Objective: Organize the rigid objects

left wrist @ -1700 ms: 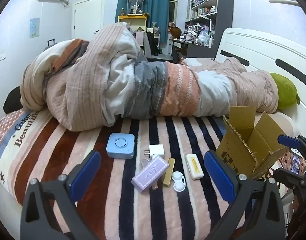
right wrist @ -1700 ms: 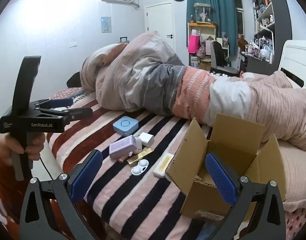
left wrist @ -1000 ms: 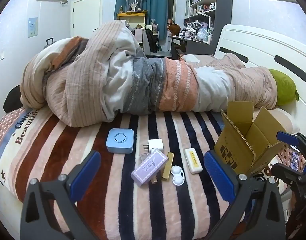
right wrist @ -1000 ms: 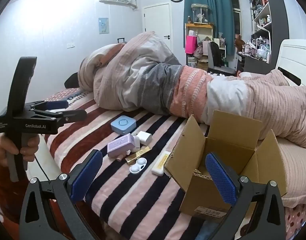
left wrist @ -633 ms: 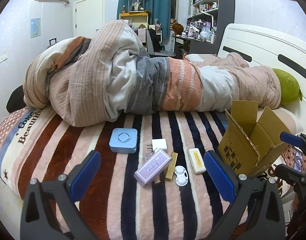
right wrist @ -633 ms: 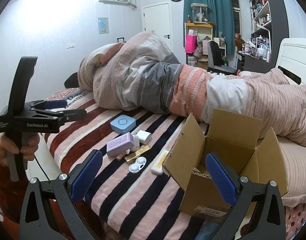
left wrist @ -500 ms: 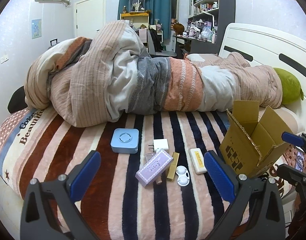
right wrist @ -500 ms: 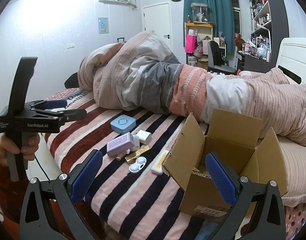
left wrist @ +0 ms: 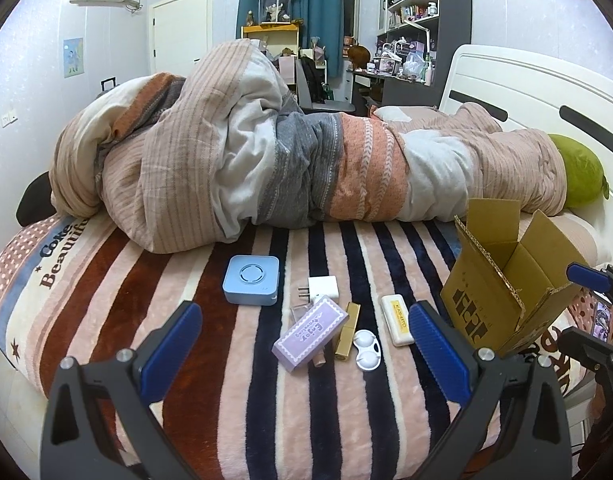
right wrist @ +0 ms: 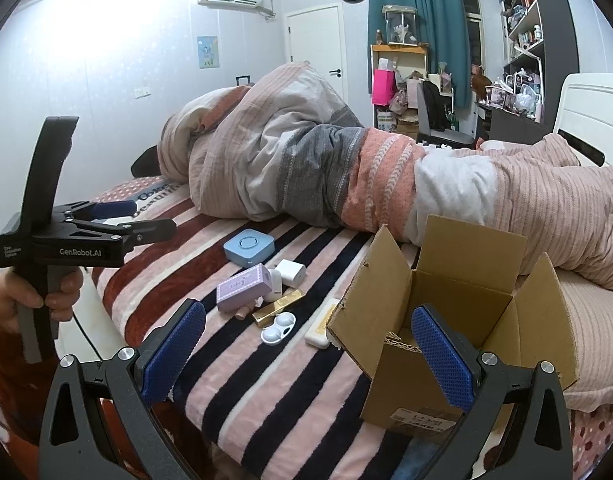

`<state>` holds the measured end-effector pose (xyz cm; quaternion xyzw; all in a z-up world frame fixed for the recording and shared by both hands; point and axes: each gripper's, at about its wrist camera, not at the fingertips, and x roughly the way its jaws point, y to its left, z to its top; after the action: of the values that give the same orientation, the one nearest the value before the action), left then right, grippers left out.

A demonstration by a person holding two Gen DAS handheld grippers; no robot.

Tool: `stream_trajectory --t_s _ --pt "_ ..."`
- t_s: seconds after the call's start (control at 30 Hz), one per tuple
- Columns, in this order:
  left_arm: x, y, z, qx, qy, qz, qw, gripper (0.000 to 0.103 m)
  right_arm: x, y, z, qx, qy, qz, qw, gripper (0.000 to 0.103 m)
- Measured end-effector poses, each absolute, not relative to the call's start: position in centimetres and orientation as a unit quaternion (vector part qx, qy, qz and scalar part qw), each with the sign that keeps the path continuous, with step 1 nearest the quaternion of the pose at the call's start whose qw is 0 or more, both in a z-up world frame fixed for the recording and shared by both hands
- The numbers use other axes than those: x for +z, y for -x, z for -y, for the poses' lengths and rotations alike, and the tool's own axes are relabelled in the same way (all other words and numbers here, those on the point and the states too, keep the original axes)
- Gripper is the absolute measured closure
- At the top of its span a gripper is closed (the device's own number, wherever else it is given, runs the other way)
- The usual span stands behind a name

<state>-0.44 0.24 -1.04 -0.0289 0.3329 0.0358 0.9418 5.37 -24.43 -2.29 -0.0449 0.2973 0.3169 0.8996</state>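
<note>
So both grippers are wide open with nothing in them. Left gripper (left wrist: 304, 342) hovers over the striped blanket (left wrist: 234, 392); right gripper (right wrist: 306, 350) hangs by the open cardboard box (right wrist: 458, 320). From the left wrist view, the small stuff sits bunched mid-bed: blue square case (left wrist: 251, 279) at 11 o'clock of the bunch, white charger (left wrist: 322, 287) at 12, purple box (left wrist: 310, 333) in the middle, gold bar (left wrist: 347, 330) touching it, contact lens case (left wrist: 367, 349) at 5, cream bar (left wrist: 397, 319) at 3. Box stands at 3 o'clock, just beside them.
</note>
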Motion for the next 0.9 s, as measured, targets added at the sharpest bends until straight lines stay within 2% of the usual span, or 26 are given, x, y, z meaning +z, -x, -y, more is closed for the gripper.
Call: stream_trajectory --t_s 0.9 --pt "-1.25 0.75 -0.34 0.038 0.025 -0.337 0.94 0.0 -2.53 -5.23 24.52 0.323 0.043 -0.298 0.897 0.0"
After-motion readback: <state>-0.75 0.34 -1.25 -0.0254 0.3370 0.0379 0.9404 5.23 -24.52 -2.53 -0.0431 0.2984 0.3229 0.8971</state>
